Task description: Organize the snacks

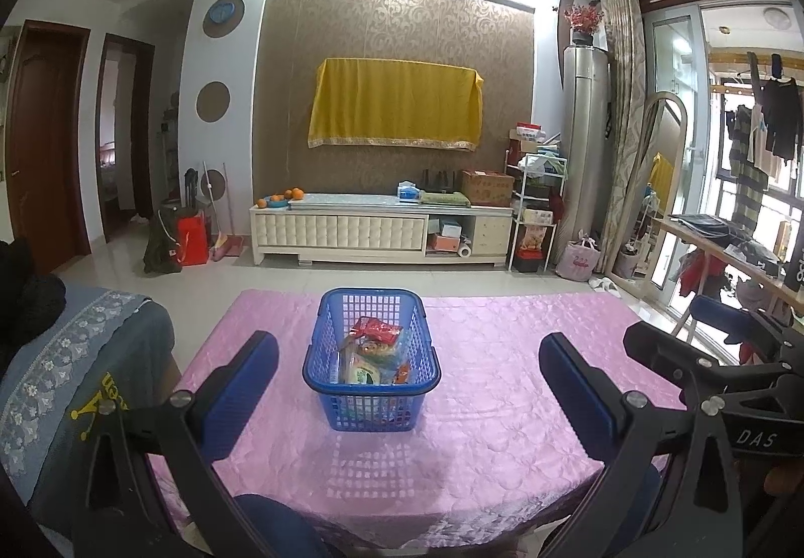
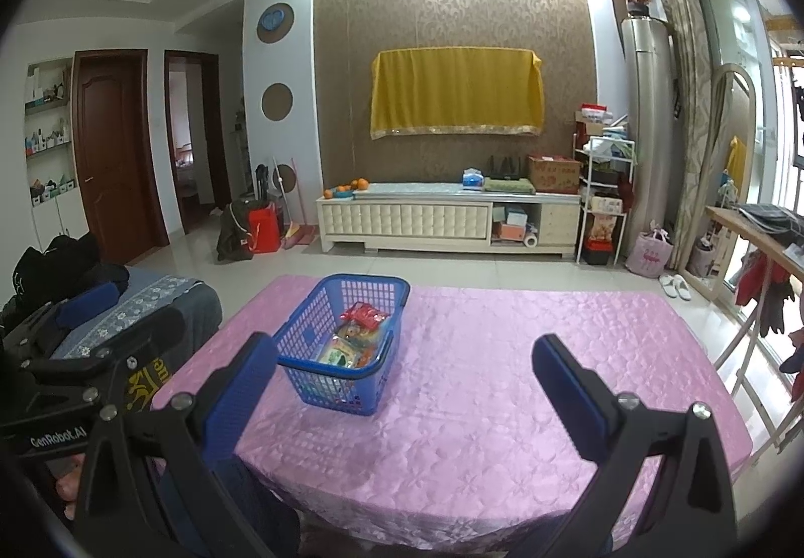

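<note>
Hovering wide open and empty over the near edge of the pink-covered counter (image 1: 502,382), the left gripper (image 1: 408,367) and right gripper (image 2: 404,369) are framing a blue basket (image 1: 321,347) beyond them. Snack packets (image 1: 374,352) are already lying inside it, and none is showing loose on the cloth, suggesting the sorting is largely finished.

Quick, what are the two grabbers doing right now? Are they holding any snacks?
Left gripper: open, holding nothing.
Right gripper: open, holding nothing.
The snacks are in the basket.
</note>
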`<control>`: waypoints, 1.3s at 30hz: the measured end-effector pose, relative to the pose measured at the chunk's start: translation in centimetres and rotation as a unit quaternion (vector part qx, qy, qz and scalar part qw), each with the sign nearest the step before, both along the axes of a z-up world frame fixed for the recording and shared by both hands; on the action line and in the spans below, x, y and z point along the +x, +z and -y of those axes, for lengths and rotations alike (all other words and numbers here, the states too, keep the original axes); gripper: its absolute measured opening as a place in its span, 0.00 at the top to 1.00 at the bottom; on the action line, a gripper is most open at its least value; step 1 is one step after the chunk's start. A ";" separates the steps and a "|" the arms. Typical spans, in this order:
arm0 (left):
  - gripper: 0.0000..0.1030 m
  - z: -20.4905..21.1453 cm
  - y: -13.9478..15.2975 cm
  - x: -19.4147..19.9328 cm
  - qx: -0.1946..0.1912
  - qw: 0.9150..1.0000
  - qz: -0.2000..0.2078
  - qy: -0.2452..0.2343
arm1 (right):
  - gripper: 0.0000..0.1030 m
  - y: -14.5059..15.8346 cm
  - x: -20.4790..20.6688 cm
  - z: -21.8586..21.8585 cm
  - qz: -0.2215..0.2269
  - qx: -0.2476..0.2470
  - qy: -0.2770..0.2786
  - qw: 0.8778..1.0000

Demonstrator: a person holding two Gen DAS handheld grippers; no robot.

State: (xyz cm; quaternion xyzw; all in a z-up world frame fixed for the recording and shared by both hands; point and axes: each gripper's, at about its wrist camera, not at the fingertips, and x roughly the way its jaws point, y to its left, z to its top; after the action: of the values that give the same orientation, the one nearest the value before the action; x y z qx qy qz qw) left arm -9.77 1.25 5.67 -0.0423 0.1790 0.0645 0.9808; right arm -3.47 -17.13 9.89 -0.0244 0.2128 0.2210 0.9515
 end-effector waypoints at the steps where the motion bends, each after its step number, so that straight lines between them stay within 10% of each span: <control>1: 0.00 0.0 0.0 0.0 -0.001 1.000 -0.001 0.000 | 0.00 0.0 0.0 0.0 0.000 0.000 0.000 1.000; 39: 0.00 -0.4 -0.9 0.2 -0.013 1.000 -0.021 -0.004 | 0.00 -0.7 -0.1 -0.2 -0.017 -0.011 0.000 1.000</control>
State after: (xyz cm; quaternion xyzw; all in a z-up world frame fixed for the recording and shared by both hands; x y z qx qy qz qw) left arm -9.56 1.67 4.79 -0.0532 0.2003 0.0589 0.9765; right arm -3.54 -16.97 9.16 -0.0313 0.2314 0.2191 0.9473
